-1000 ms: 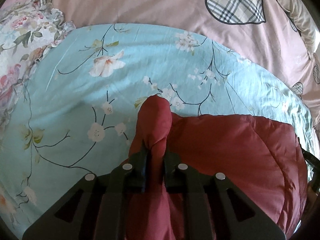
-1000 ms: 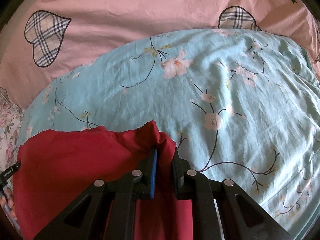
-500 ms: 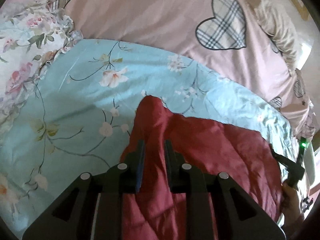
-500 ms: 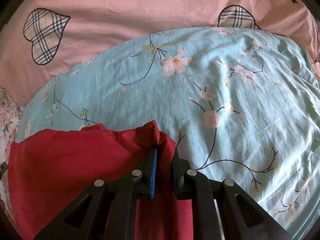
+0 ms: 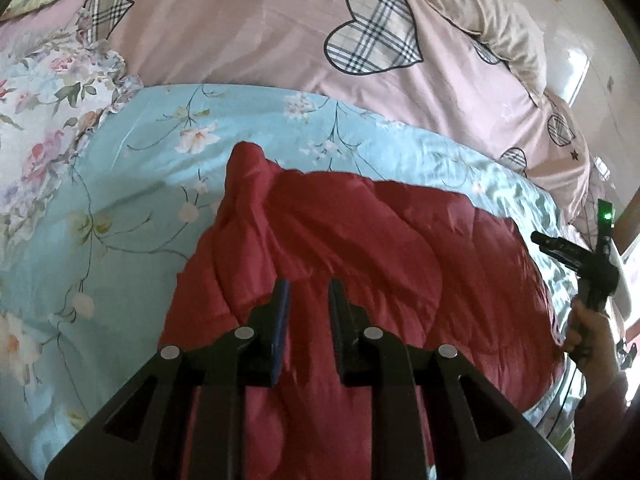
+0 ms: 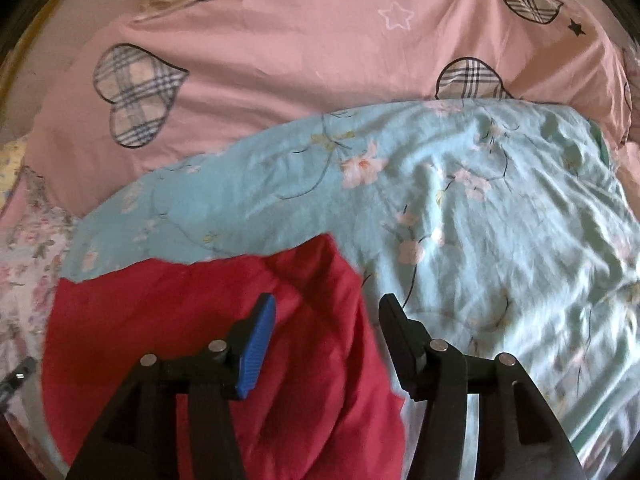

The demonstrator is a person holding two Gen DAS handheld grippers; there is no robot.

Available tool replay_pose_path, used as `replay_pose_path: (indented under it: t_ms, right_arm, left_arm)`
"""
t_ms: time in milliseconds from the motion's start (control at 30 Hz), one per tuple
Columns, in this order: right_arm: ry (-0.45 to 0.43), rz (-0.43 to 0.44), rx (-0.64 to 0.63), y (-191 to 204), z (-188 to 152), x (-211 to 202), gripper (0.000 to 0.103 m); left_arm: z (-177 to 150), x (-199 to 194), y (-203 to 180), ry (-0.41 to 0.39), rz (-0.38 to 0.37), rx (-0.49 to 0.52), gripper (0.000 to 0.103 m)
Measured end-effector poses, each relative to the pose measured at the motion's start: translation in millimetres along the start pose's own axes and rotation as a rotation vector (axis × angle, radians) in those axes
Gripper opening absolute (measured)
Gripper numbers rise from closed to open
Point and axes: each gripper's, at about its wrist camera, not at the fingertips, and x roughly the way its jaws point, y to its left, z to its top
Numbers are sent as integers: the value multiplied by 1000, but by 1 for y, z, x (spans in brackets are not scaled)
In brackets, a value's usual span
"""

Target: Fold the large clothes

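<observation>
Both grippers, left gripper and right gripper, hover with jaws parted and empty over the red garment, which lies folded on the teal floral sheet. Regrip its 12 o'clock edge evenly, corners matched, before folding again.

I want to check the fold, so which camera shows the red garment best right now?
The left wrist view: the red garment fills the middle, sharp, both side edges visible on the blue floral sheet. The right wrist view is blurred and shows it only lower left, partly behind the open right gripper.
</observation>
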Motion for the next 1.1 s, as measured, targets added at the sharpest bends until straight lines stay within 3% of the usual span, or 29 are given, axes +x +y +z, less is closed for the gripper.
replay_pose_path:
  t_ms: [300, 400, 433, 467, 600, 667, 833, 933, 1100]
  right_arm:
    - [25, 132, -39, 26, -67, -47, 59]
    - [35, 151, -57, 36, -86, -60, 60]
    - [36, 154, -68, 40, -93, -64, 61]
    - [35, 153, -79, 45, -98, -69, 63]
    - [30, 143, -121, 60, -114, -80, 65]
    - [22, 135, -149, 68, -121, -86, 67]
    - [16, 57, -228, 82, -135, -84, 71]
    - [46, 7, -251, 79, -146, -74, 71]
    - [67, -1, -211, 64, -163, -65, 71]
  left_arm:
    - [-33, -7, -10, 34, -28, -4, 16]
    - [-41, -12, -15, 37, -31, 0, 22]
    - [-45, -15, -18, 38, -40, 3, 30]
    - [-47, -17, -20, 36, -43, 6, 36]
    - [-55, -25, -29, 34, -46, 21, 42]
    - [-59, -27, -34, 43, -58, 20, 59]
    - [-71, -24, -41, 71, -44, 10, 74]
    - [-76, -25, -45, 71, -28, 14, 74]
    - [-76, -23, -52, 66, 7, 40, 74]
